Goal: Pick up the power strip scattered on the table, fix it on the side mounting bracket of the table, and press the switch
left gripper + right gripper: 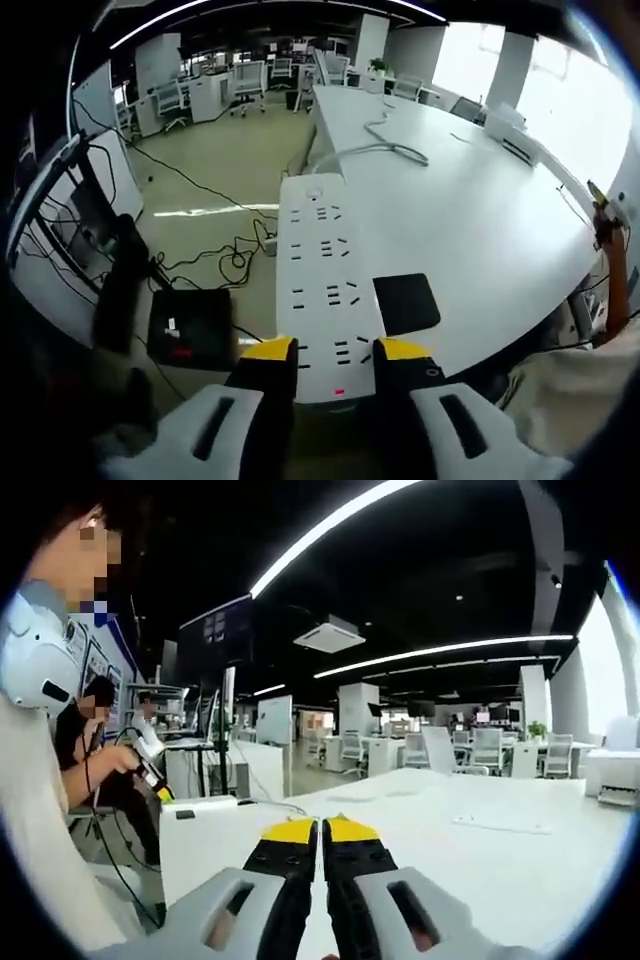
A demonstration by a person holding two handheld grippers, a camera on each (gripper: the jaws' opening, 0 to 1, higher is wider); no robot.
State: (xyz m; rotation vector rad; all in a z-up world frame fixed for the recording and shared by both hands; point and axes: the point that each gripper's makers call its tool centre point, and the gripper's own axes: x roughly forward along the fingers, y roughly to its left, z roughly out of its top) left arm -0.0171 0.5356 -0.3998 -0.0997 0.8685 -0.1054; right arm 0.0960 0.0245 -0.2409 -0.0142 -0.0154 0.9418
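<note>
A long white power strip point(322, 285) with several rows of sockets and a round switch at its far end is held out over the table's left edge. My left gripper point(335, 350) is shut on its near end, one yellow-tipped jaw on each long side; a small red light glows on that end. Its white cable point(385, 150) runs away across the white table point(480, 220). A black square pad point(406, 303) lies on the table just right of the strip. In the right gripper view my right gripper point(321, 830) is shut with nothing between its jaws, above the table point(480, 850).
Black cables point(215, 262) and a black box point(188, 328) lie on the floor left of the table. A seated person point(95, 750) holds a small tool at the left. A person in white point(40, 810) stands close by. Office desks and chairs point(440, 750) fill the background.
</note>
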